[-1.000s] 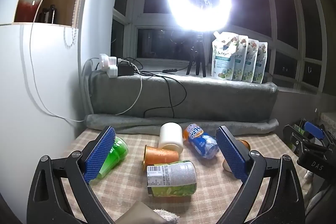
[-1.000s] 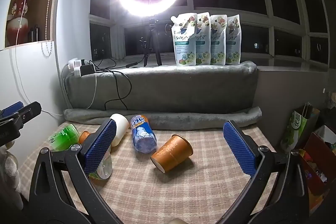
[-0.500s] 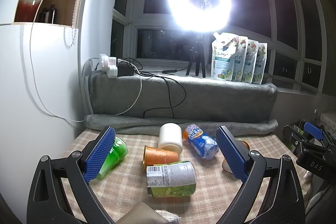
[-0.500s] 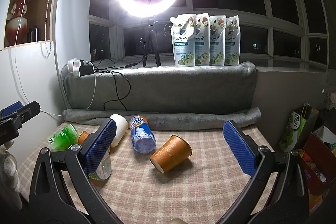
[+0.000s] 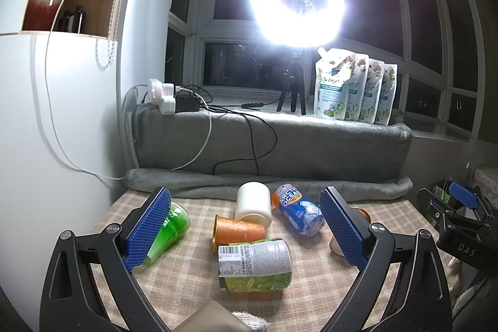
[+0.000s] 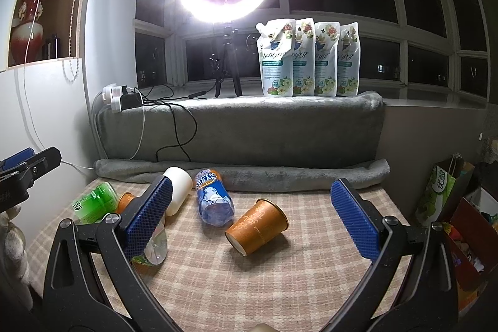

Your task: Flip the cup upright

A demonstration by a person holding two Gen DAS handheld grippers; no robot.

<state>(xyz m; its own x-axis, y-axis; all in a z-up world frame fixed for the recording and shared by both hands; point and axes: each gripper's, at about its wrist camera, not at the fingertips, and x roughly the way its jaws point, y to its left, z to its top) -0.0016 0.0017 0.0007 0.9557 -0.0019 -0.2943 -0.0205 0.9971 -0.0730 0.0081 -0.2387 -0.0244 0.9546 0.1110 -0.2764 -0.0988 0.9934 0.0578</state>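
The cup (image 6: 256, 225) lies on its side near the middle of the checked bench (image 6: 280, 285), mouth toward the far right, base toward us, framed between the right gripper's (image 6: 260, 220) jaws. Nothing touches it yet.

Going left to right across the bench, we see a green bottle (image 5: 169, 227) on its side at the left edge, partly behind the left gripper's (image 5: 246, 227) near pad. Next comes a second orange cup (image 5: 238, 232), also toppled, its mouth facing left, with a white cup (image 5: 252, 204) just behind it and a labelled bottle (image 5: 253, 265) lying in front. A blue bottle (image 6: 213, 196) lies further right, just beside the cup we take to be ours — close enough that a wide sweep could knock it rolling.

We judge the task not yet begun: both pairs of jaws stand wide apart and grip nothing. The left gripper hovers over the crowded left half, likely only standing by, as things lie too close together there. The right one looks along its fingers at the cup, which has bare cloth in front and to the right, so this seems the easier one to take.

To right it, the jaws would close across the cup's wall, then turn it onto its base. Paper walls give — a hard squeeze near the mouth could crush it. The cloth is soft and may let the cup wobble when set down.
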